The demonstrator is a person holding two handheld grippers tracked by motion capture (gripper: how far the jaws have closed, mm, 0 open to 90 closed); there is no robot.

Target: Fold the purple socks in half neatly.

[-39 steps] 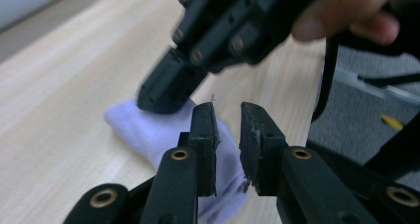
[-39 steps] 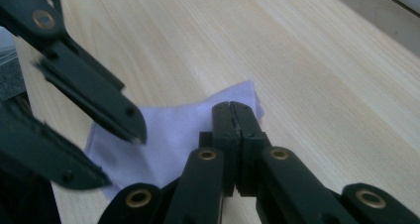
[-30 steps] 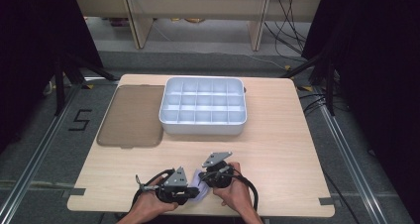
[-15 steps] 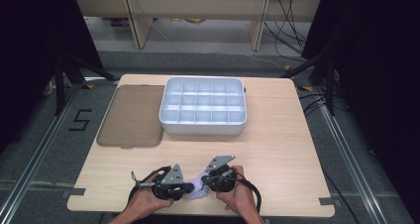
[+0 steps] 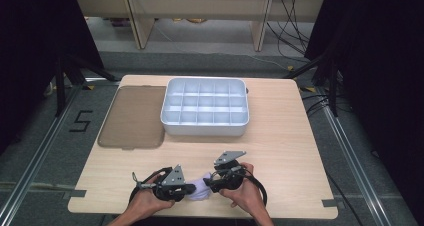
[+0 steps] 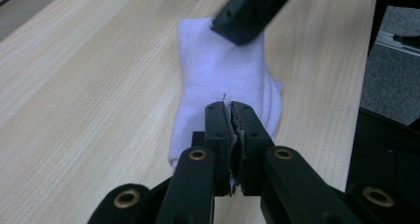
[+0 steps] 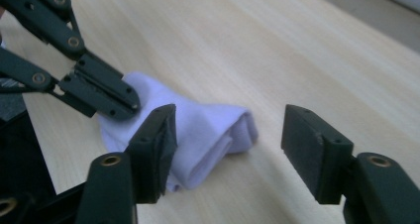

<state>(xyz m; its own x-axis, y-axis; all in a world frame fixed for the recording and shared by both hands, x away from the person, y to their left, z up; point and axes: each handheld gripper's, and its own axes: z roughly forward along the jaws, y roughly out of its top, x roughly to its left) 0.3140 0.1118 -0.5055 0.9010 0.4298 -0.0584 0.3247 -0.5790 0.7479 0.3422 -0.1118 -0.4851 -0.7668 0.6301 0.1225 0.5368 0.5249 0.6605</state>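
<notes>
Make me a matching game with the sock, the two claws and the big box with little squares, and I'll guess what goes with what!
Things:
1. soft white folded sock
2. left claw
3. right claw
4. white plastic divided box

States or places:
A. jaws stand apart
B. sits at the far middle of the light wooden table
C. jaws pinched together on cloth
D. lies at the near table edge, between both hands

Pairs: 1-D, 2-C, 3-A, 4-B
</notes>
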